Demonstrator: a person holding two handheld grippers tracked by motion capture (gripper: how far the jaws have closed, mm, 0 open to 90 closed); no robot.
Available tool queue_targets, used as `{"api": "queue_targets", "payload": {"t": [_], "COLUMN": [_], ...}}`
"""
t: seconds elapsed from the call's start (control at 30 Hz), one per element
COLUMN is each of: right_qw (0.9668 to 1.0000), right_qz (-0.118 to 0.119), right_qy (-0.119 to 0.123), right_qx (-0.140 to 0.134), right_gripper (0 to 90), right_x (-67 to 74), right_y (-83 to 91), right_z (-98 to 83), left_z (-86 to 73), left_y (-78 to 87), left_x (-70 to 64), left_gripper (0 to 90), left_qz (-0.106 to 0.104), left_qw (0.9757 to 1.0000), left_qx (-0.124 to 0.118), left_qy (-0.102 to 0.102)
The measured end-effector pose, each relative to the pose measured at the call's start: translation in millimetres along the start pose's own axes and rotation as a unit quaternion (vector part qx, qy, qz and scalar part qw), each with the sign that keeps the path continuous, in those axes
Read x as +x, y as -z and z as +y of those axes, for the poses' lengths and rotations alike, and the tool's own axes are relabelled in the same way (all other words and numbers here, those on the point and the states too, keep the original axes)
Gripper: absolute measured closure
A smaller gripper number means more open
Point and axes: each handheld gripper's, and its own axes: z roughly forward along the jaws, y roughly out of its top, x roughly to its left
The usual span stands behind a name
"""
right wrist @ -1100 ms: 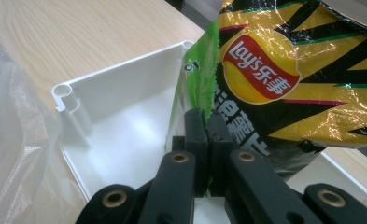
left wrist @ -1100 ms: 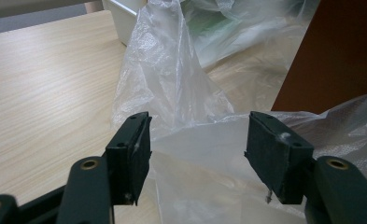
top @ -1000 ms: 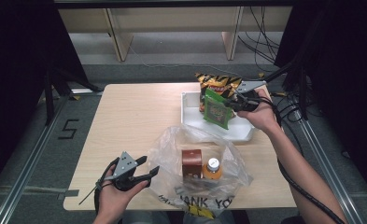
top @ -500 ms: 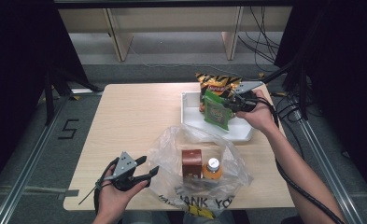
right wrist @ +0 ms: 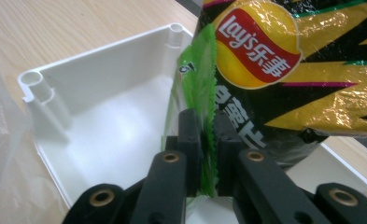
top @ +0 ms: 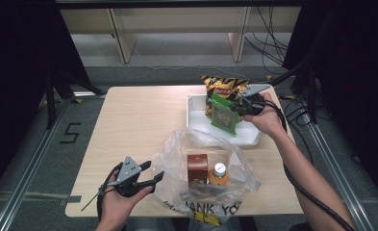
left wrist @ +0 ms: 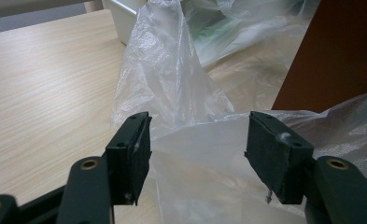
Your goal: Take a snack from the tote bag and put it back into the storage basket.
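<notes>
Your right gripper [right wrist: 208, 140] pinches the green packet [top: 223, 114] by its edge over the white tray [top: 196, 103] — seemingly a thin hold; it may slip. Your left gripper [left wrist: 197, 140] gapes at the plastic bag [top: 177, 154].

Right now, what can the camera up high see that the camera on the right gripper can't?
The high view alone has the left gripper, the brown box and the orange bottle in the plastic bag. The right gripper view alone has the pads pinching the green packet's edge up close. Both have the right gripper, the Lay's bag and the white tray.
</notes>
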Motion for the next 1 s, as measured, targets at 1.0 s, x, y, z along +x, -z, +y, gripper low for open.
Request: {"api": "queue_targets", "payload": {"t": [1.0], "right_qw": [0.9906], "right_qz": [-0.133], "right_qy": [-0.032], "right_qx": [0.0], "right_gripper": [64.4], "right_x": [-7.2], "right_y": [15.9], "right_z": [-12.9], "left_z": [0.9], "left_y": [0.1], "left_x": [-0.1], "left_gripper": [39.6], "left_qz": [-0.002], "left_qw": [1.0], "left_qx": [0.004], "left_qy": [-0.008]}}
